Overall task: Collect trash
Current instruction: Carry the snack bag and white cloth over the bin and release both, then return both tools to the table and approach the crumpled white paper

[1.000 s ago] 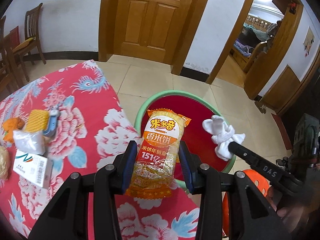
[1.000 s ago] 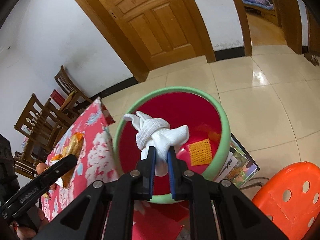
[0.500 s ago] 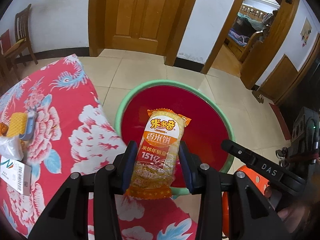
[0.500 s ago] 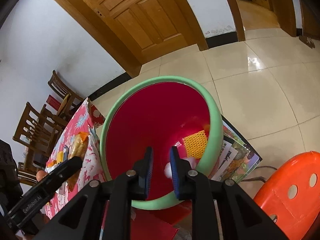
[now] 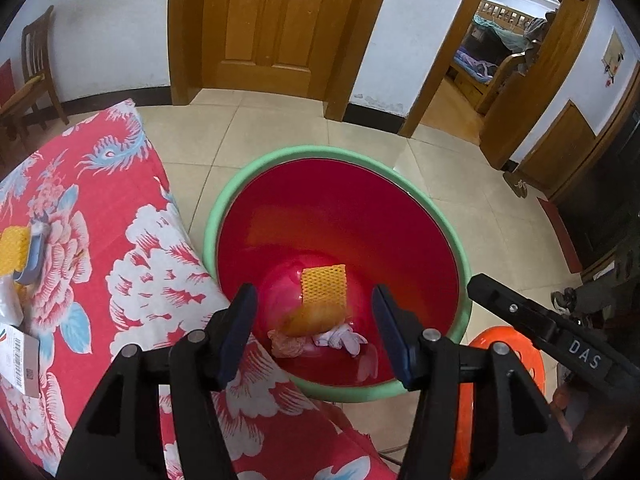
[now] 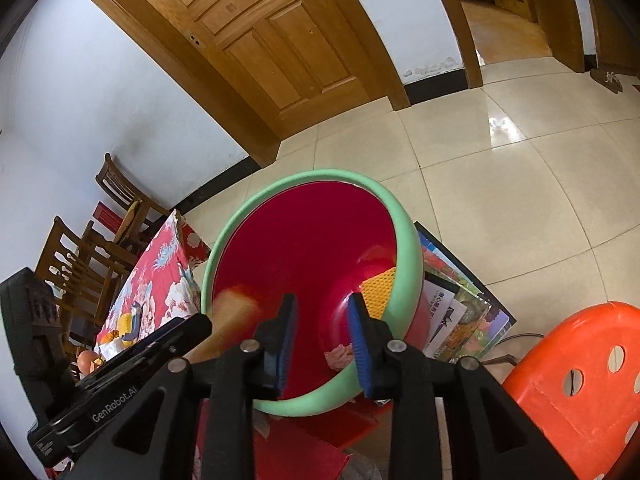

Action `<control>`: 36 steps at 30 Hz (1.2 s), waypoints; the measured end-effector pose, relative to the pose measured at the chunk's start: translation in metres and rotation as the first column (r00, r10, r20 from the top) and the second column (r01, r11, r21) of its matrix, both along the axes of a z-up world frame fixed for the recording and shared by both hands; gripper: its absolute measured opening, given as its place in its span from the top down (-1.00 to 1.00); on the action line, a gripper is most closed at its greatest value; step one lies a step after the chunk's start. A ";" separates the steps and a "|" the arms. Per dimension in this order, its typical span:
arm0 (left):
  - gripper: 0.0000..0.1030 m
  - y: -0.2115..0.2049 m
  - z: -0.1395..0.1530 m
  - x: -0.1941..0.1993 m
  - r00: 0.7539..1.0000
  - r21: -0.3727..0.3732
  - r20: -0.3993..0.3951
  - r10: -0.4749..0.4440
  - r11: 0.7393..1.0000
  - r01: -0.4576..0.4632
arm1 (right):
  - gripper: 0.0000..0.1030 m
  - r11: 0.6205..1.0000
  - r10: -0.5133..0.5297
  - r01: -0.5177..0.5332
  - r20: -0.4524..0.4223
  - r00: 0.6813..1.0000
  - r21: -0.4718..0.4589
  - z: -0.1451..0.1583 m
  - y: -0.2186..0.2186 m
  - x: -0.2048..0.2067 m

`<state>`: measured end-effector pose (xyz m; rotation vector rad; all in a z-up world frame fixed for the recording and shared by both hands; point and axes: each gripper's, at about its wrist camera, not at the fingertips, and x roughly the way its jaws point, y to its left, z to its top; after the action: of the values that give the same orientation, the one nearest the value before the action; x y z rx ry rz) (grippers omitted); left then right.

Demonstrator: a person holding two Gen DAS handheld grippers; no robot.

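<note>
The counter, under a red floral cloth, fills the left side, with a small white box at its left edge. Just beside its right edge stands the red bin with a green rim, on the tiled floor. An orange stool sits near the bin. Inside the bin lie a yellow mesh sleeve, a blurred orange snack packet, a white cloth and a pink wad. The left gripper hangs over the bin, jaws wide apart and empty; the right gripper likewise, jaws apart
</note>
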<state>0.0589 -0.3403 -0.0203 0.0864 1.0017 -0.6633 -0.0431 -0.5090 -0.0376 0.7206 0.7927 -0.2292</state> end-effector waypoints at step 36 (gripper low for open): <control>-0.17 0.190 0.058 -0.016 0.944 -0.077 0.109 0.313 0.949 -0.306 | -0.09 0.977 0.214 -0.210 0.097 0.972 -0.047 0.055 0.115 0.001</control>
<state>0.0432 -0.1508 0.0374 -0.0823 0.8554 -0.3936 -0.0417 -0.3940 0.0178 0.6028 0.7600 -0.0135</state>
